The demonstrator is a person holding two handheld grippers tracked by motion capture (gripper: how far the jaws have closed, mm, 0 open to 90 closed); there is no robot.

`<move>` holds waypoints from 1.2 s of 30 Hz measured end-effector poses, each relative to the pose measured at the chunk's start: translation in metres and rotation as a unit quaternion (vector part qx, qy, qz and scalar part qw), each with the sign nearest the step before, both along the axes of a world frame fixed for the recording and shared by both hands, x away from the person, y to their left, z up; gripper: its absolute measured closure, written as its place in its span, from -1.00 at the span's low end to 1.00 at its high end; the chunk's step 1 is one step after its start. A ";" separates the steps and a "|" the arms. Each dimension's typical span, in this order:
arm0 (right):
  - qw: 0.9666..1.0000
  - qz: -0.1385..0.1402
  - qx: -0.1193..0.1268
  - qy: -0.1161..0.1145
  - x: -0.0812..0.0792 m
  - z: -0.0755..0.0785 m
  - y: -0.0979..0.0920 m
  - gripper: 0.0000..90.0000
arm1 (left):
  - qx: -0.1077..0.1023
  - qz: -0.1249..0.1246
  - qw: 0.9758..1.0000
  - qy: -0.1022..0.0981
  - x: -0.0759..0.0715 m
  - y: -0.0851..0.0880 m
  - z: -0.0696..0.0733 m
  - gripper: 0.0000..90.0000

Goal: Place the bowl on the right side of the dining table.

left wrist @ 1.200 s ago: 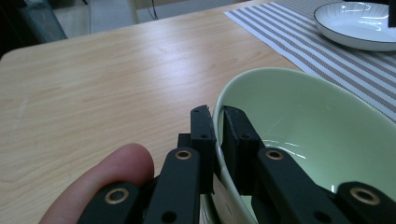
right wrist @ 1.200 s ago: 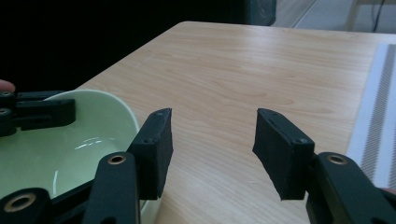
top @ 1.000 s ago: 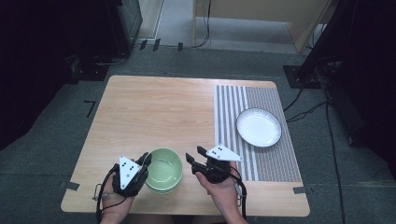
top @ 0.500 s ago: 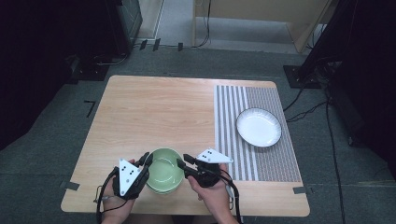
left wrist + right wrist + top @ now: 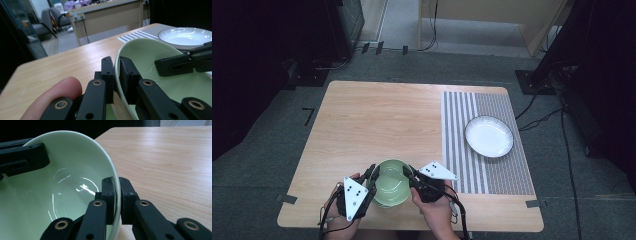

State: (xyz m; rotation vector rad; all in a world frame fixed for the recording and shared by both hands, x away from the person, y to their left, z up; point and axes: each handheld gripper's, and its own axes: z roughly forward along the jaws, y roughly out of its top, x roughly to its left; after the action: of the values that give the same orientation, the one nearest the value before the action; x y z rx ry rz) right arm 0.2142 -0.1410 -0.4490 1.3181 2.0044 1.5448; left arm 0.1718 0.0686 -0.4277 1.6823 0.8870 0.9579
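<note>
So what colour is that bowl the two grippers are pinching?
Pale green, glossy bowl; the right gripper view shows it best.

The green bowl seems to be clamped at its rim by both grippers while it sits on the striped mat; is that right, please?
Not quite: the green bowl, clamped by the left gripper and right gripper, sits on the bare wooden table, as the high view shows.

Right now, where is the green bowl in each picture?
High view: green bowl at the table's near edge, between both claws.
Left gripper view: right half, rim pinched.
Right gripper view: left half, rim pinched.
Shared landmark: the wooden table under the bowl.
</note>
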 end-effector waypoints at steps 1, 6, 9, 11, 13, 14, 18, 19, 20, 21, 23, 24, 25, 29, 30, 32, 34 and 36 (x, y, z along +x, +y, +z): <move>1.000 0.002 0.004 0.000 0.000 0.000 0.000 0.89 | 0.004 0.002 1.000 -0.004 -0.001 0.000 0.000 0.83; 0.999 0.010 0.010 0.033 0.003 -0.004 0.003 0.75 | 0.005 -0.004 1.000 -0.016 -0.004 -0.002 0.000 0.84; 0.998 0.009 0.015 0.059 0.005 -0.007 0.004 0.66 | 0.018 -0.001 1.000 -0.026 -0.005 -0.005 -0.001 0.84; 0.997 0.010 0.018 0.070 0.007 -0.008 0.003 0.74 | 0.015 -0.001 1.000 -0.024 -0.005 -0.005 -0.001 0.84; 0.997 0.014 0.021 0.073 0.007 -0.008 0.002 0.84 | 0.014 -0.002 1.000 -0.021 -0.005 -0.004 -0.001 0.84; 0.997 0.015 0.022 0.074 0.007 -0.007 0.002 0.86 | 0.012 -0.001 1.000 -0.022 -0.005 -0.003 -0.002 0.84; 0.998 0.011 0.019 0.059 0.005 -0.005 -0.001 0.89 | 0.001 -0.012 1.000 -0.017 -0.004 -0.003 -0.001 0.84; 0.998 0.008 0.017 0.054 0.004 -0.004 -0.002 0.89 | -0.009 -0.020 1.000 -0.008 -0.002 -0.001 0.000 0.82; 0.999 0.005 0.011 0.046 0.003 -0.003 -0.002 0.89 | -0.021 -0.030 0.999 0.000 -0.001 0.002 0.001 0.81; 0.999 0.000 0.006 0.037 0.002 -0.002 -0.002 0.89 | -0.035 -0.038 0.999 0.005 0.000 0.004 0.002 0.78; 1.000 -0.009 -0.004 0.020 -0.001 0.000 -0.001 0.89 | -0.052 -0.048 0.997 0.015 0.002 0.006 0.001 0.63; 1.000 -0.013 -0.015 0.006 -0.003 0.002 0.000 0.89 | -0.055 -0.053 0.997 0.016 0.002 0.006 0.000 0.33; 1.000 -0.013 -0.015 0.006 -0.003 0.002 0.000 0.89 | -0.060 -0.060 0.996 0.015 0.002 0.006 0.000 0.33; 1.000 -0.016 -0.025 -0.006 -0.004 0.002 0.000 0.89 | -0.075 -0.107 0.991 0.009 -0.002 0.004 0.002 -0.24; 0.999 -0.019 -0.031 -0.012 -0.005 0.003 0.000 0.89 | -0.074 -0.110 0.991 0.012 -0.002 0.003 0.002 -0.48; 0.999 -0.021 -0.036 -0.019 -0.006 0.005 0.000 0.89 | -0.073 -0.109 0.991 0.021 -0.001 0.003 0.003 -0.66; 0.999 -0.024 -0.038 -0.022 -0.006 0.006 -0.002 0.89 | -0.080 -0.110 0.990 0.032 0.001 0.004 0.004 -0.80; 0.998 -0.030 -0.037 -0.026 -0.006 0.007 -0.005 0.89 | -0.098 -0.119 0.987 0.036 0.002 0.007 0.005 -1.00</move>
State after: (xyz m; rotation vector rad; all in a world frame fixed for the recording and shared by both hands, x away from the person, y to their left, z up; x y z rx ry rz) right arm 0.2083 -0.1459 -0.4418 1.2845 1.9526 1.4478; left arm 0.1738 0.0752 -0.4229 1.6186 0.7786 0.6326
